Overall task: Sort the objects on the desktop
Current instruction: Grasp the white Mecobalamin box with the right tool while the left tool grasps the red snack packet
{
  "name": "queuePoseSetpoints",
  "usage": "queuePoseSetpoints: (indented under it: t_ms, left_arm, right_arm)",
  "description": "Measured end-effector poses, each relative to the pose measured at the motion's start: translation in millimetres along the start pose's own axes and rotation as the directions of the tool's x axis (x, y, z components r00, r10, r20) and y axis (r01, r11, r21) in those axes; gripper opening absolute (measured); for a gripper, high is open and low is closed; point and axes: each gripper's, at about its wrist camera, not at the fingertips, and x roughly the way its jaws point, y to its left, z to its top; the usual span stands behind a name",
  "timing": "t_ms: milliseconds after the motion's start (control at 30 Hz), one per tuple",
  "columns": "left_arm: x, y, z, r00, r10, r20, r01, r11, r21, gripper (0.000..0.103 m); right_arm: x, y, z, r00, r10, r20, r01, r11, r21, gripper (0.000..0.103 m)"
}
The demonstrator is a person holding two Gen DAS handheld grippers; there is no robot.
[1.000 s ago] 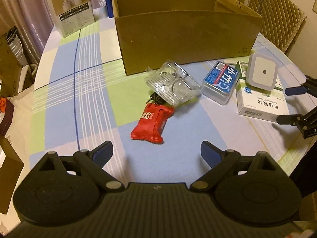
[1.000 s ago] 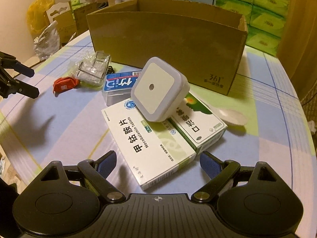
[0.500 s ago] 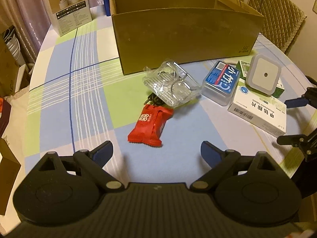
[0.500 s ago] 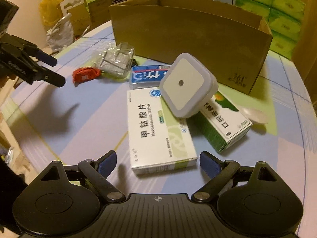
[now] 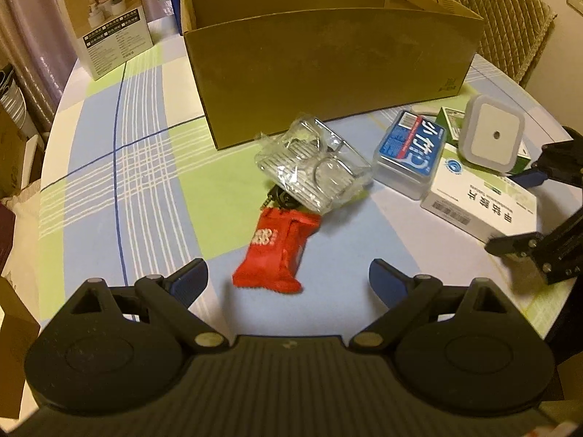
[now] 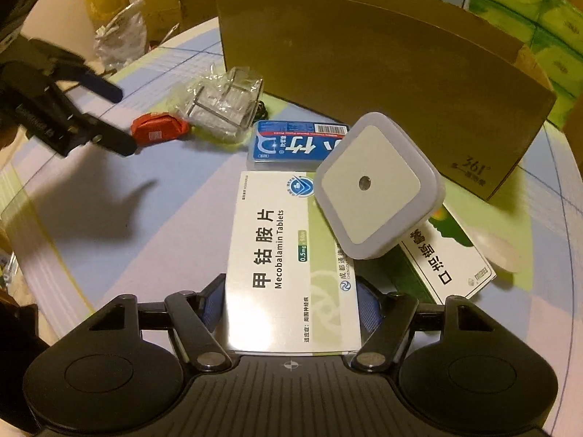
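A: R gripper [image 6: 291, 306] closing round the near end of the white-and-green cardboard tablet box [image 6: 291, 255], pads beside its long edges; can't tell if they bite yet. Box lies flat on the table w/ the white square night-light [image 6: 375, 185] leaning on its far end.

B: Squeeze evenly, lift slow or that light slides. L gripper [image 5: 288, 280]?

A: Jaws wide, empty, over the red foil snack packet [image 5: 278, 251].

B: Count?

A: Two medicine boxes, one blue case [image 6: 295, 144], one clear packet [image 5: 313, 167], one brown carton [image 5: 328, 65].

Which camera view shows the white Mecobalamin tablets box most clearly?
The right wrist view: the white tablets box fills the centre, label readable, between the closing jaws of the right gripper. The night light leans over its far corner. The left wrist view shows the box only small, at the right edge.
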Motion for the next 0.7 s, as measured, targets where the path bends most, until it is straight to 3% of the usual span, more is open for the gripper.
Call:
queuePoseSetpoints:
  t_ms: [100,333,400,467,533,700]
  left_arm:
    - [8.3,2.6,5.7,1.0,-0.01,-0.006,0.01,1.0,0.012,0.092]
    - [29.7,5.2,18.3,0.997,-0.032,-0.065,0.038,0.994,0.099,0.074]
    - [35.2,8.3,20.3,0.995,-0.039,-0.09,0.047,0.994,0.094,0.062]
    - [35.2,8.0,18.9,0.994,-0.04,-0.098,0.049,0.995,0.083,0.039]
    - [30.2,3.8,14.1,0.994,-0.044,-0.102,0.053,0.995,0.083,0.03]
    - [13.4,-15.2,-7.1,0.987,-0.086,-0.133,0.103,0.986,0.129,0.028]
  right_arm:
    - [-3.4,2.5,-2.5,0.999,0.029,-0.02,-0.029,0.999,-0.032,0.068]
    - [-12.5,-3.6,-11.6,0.994,0.089,-0.065,-0.095,0.99,-0.101,0.068]
    - [-12.8,-5.6,-12.7,0.993,0.098,-0.065,-0.104,0.989,-0.104,0.068]
    - [-13.4,-4.5,-14.2,0.993,0.101,-0.063,-0.107,0.989,-0.101,0.068]
    - [-12.7,-2.6,-15.0,0.992,0.108,-0.066,-0.114,0.988,-0.103,0.068]
    - [-12.3,7.2,-15.5,0.991,0.115,-0.064,-0.123,0.984,-0.128,0.068]
